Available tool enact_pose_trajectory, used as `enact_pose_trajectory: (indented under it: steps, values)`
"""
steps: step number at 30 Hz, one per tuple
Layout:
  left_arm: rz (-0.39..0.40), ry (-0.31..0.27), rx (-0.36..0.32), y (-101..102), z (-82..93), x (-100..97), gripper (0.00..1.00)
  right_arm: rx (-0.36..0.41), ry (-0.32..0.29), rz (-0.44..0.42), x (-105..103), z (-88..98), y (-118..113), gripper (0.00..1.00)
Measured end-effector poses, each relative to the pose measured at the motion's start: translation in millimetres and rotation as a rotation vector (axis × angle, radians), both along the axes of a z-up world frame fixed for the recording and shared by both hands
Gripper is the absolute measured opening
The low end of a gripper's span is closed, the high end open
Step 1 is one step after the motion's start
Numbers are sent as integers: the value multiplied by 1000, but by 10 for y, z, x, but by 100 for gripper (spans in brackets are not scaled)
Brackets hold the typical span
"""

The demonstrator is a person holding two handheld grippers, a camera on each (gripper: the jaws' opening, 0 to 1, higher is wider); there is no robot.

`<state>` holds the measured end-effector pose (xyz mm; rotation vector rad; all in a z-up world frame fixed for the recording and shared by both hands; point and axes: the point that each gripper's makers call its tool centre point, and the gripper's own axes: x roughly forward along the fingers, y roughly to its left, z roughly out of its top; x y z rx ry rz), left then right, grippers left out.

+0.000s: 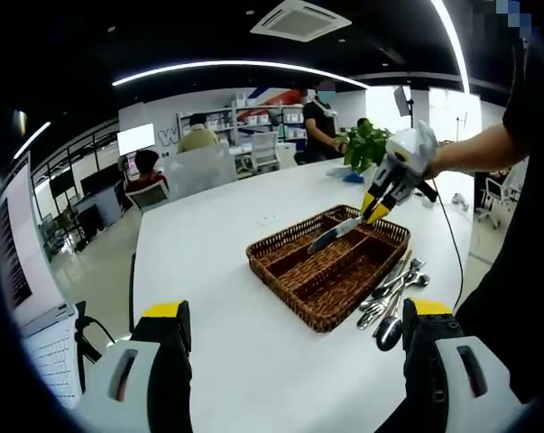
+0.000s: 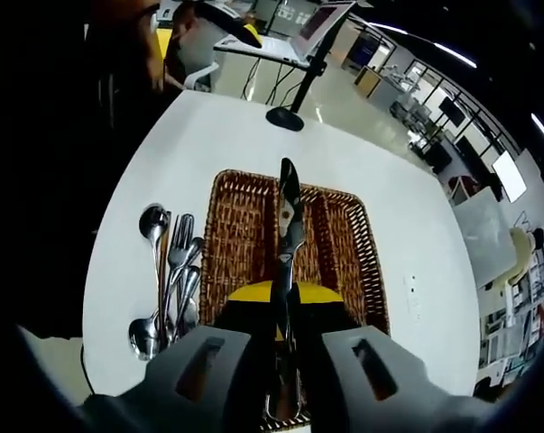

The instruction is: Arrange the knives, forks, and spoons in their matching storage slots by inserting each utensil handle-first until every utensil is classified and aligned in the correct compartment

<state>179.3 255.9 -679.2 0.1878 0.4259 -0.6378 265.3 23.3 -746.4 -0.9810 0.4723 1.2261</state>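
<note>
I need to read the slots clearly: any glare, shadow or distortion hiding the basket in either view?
Left gripper view: bright window glare at upper right, fisheye bending at the edges, but the basket is evenly lit and sharp. Right gripper view: the knife and right tongs cover the basket's middle; its slots are dim, and the near end is hidden.

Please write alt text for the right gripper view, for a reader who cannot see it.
The right gripper holds a knife above a wicker basket on a white table. Spoons and forks lie on the table beside the basket.
</note>
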Motion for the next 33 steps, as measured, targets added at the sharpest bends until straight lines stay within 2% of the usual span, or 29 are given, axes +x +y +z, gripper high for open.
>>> enact_pose_trajectory:
  steps: [11, 25, 33]
  values:
    - [5, -4, -3, 21, 18, 17, 99, -10, -11, 22, 24, -171, 55, 3]
    - [14, 0, 0, 55, -6, 18, 99, -35, 36, 20, 19, -440, 38, 3]
    - [16, 2, 3, 67, -8, 20, 99, -58, 72, 22, 30, -657, 58, 3]
